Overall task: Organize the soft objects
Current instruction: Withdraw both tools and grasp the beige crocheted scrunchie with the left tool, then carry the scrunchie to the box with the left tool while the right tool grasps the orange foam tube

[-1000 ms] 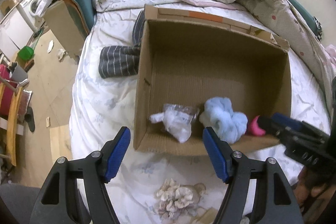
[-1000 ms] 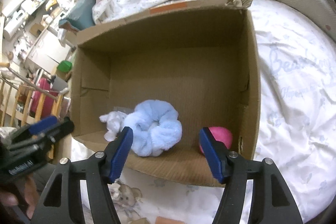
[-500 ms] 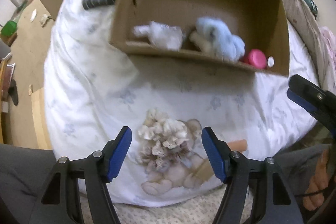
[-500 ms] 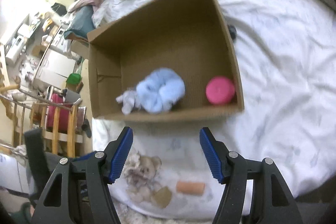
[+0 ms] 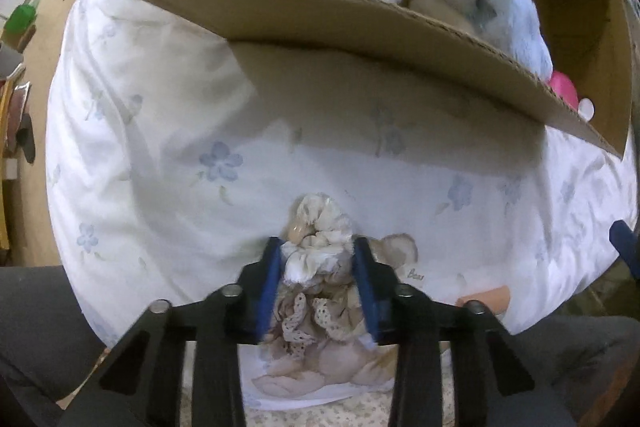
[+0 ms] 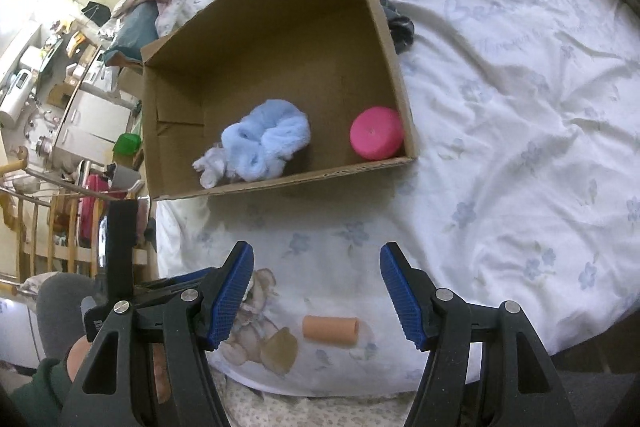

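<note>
Left claw (image 5: 316,267) is pinching a cream lacy scrunchie (image 5: 318,227) between its blue pads, right at the near edge of the bed (image 5: 160,147), on top of a teddy bear print in the sheet. Right claw (image 6: 316,291) is spread wide with nothing in it, hovering over a peach foam roller (image 6: 330,331) lying on the sheet. To do this bit well I'd say lift straight up so the lace doesn't drag, clear the near wall of the cardboard box (image 5: 360,23), then let go once it's over the floor of the box. The scrunchie looks bunched and floppy, frilly trim hanging below the pads. Already in the box: a blue fluffy scrunchie (image 6: 266,139), something white (image 6: 210,167) and a pink round thing (image 6: 376,139)
</note>
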Tool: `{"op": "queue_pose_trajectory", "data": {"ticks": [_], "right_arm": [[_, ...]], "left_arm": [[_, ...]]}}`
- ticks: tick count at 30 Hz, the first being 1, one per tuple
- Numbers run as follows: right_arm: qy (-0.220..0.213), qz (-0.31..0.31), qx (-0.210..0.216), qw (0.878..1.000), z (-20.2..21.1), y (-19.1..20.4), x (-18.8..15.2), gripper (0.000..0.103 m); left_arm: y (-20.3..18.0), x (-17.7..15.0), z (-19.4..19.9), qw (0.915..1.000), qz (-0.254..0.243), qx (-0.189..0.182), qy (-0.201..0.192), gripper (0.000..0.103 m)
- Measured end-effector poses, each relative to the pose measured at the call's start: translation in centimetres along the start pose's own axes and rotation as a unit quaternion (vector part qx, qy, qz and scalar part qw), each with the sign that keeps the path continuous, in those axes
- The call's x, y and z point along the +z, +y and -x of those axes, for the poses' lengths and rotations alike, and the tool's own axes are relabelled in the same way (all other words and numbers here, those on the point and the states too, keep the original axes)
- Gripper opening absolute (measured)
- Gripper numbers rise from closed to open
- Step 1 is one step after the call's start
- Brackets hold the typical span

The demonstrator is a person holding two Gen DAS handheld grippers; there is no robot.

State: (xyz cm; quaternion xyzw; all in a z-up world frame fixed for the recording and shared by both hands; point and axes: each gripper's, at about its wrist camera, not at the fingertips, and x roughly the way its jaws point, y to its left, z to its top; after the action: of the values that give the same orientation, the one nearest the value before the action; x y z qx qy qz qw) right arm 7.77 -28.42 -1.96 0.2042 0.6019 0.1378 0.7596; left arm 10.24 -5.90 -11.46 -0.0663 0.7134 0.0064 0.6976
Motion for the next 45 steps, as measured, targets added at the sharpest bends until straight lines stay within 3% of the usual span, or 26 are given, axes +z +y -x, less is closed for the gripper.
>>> {"op": "queue_pose_trajectory", "data": {"ticks": [5,11,19,21,26,29,35,38,45], "right_arm": [[0.014,0.003,0.006,1.000,-0.4,-0.2,-0.1,0.070],[0.088,0.011,-0.009,0.996,-3.4,-0.1,-1.3,0.070],[0.147,0.050,-0.047,0.987,-6.4,1.0,-3.4,0.069],[0.155,0.065,-0.060,0.984,-7.0,1.6,-3.8,0.063],[0.167,0.087,-0.081,0.979,-8.5,2.8,-4.5,0.060],[0.175,0.092,-0.078,0.977,-9.5,3.4,-4.9,0.053],[0.184,0.132,-0.119,0.967,-11.0,4.5,-5.7,0.033],[0.171,0.136,-0.105,0.970,-10.6,5.1,-5.6,0.005],[0.136,0.128,-0.069,0.980,-9.0,6.3,-5.0,0.003]], "left_arm": [[-0.5,0.5,2.4,0.9990,-0.016,-0.001,-0.041,0.021],[-0.4,0.2,6.9,0.9958,-0.025,-0.006,-0.088,0.021],[1.0,-2.4,11.2,0.9924,-0.045,-0.028,-0.111,0.021],[1.8,-2.1,12.1,0.9915,-0.049,-0.030,-0.117,0.021],[3.7,-2.6,11.5,0.9905,-0.047,-0.026,-0.126,0.021],[4.5,-2.8,10.8,0.9904,-0.044,-0.020,-0.130,0.021],[5.5,-2.5,8.4,0.9925,-0.038,-0.015,-0.116,0.021],[5.9,-2.2,7.9,0.9934,-0.021,-0.022,-0.111,0.021],[5.7,-2.2,8.1,0.9927,-0.019,-0.035,-0.114,0.021]]}}
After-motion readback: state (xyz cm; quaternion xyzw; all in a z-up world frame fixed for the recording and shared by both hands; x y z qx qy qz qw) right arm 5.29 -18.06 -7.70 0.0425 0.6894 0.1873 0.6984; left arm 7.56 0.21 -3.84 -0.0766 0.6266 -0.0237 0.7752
